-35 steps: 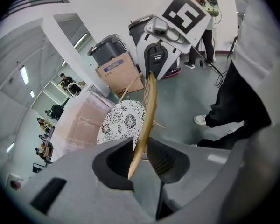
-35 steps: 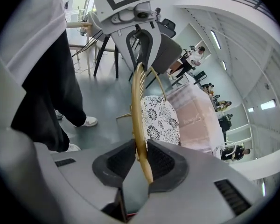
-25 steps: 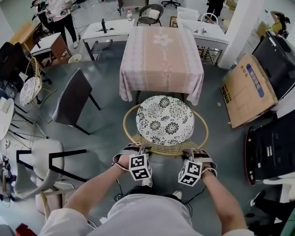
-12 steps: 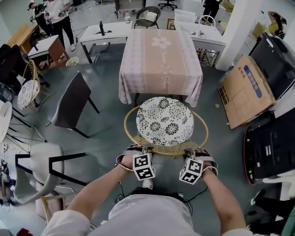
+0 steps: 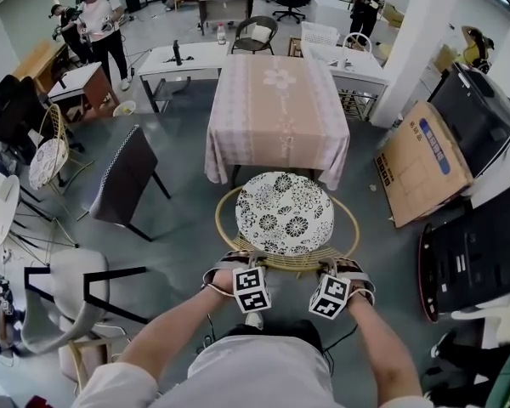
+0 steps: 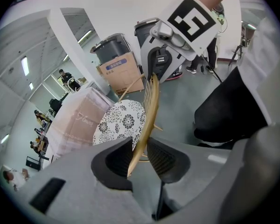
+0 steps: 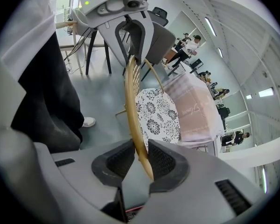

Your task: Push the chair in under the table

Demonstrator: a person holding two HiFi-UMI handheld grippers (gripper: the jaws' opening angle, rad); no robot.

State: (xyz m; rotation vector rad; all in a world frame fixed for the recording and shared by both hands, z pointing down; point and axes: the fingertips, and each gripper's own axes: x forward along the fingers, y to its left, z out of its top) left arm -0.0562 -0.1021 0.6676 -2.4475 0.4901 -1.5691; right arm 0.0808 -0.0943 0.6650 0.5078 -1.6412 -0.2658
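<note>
1. The chair [image 5: 285,213], round with a flowered seat and a golden hoop [image 5: 287,262] around it, stands on the floor right in front of the cloth-covered worktop [image 5: 278,100]. The seat's far edge just meets the hem of the cloth, and the rest sticks out towards me.
2. I hold the chair by the near arc of the hoop, the side facing away from the worktop. A shove there should go straight through the seat and carry it under the cloth.
3. My left claw [image 5: 240,259] is pinched on the hoop left of its middle. In the left gripper view the thin golden rod runs slantwise between the ribbed pads, and as far as I can judge it bears on both.
4. My right claw [image 5: 331,267] is pinched on the same hoop right of the middle, with the rod passing between its pads in the right gripper view.
5. Two holds on either side of centre should, I reckon, keep the chair from swinging as it slides, so it goes in square.
6. Both claws point steeply down over the hoop, which suits leaning in to push rather than lifting.
7. I judge the push barely begun, since nearly the whole seat is in the open. The dark chair [image 5: 123,177] at left and the cardboard box [image 5: 425,164] at right stand well apart from the path.
</note>
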